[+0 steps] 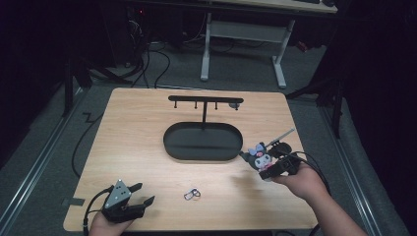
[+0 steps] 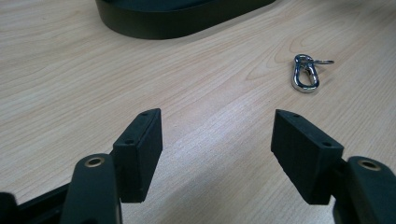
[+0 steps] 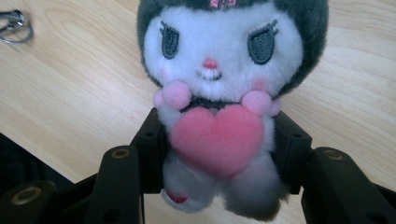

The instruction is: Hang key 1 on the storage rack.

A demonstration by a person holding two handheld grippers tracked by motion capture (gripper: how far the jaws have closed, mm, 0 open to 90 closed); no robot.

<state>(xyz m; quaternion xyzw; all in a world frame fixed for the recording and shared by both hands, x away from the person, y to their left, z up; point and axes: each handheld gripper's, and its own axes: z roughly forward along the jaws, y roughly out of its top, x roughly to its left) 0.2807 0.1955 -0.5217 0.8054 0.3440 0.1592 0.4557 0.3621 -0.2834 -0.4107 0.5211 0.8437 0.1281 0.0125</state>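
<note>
1. Jaws of the right gripper [image 1: 269, 164] clamp a plush toy [image 1: 259, 156] above the surface [image 1: 147, 147], beside the black stand [image 1: 202, 140]; the left gripper [image 1: 140, 194] gapes empty.
2. Left gripper view: a metal clip [image 2: 306, 73] lies beyond the parted jaws.
3. Right gripper view: the toy [image 3: 219, 93] looks light and squashy, so pinching its body seems safest.

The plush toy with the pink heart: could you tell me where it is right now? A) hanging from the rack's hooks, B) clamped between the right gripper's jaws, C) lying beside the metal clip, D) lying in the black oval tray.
B: the right gripper has its jaws pressed against both sides of the plush toy, holding it above the table.
</note>
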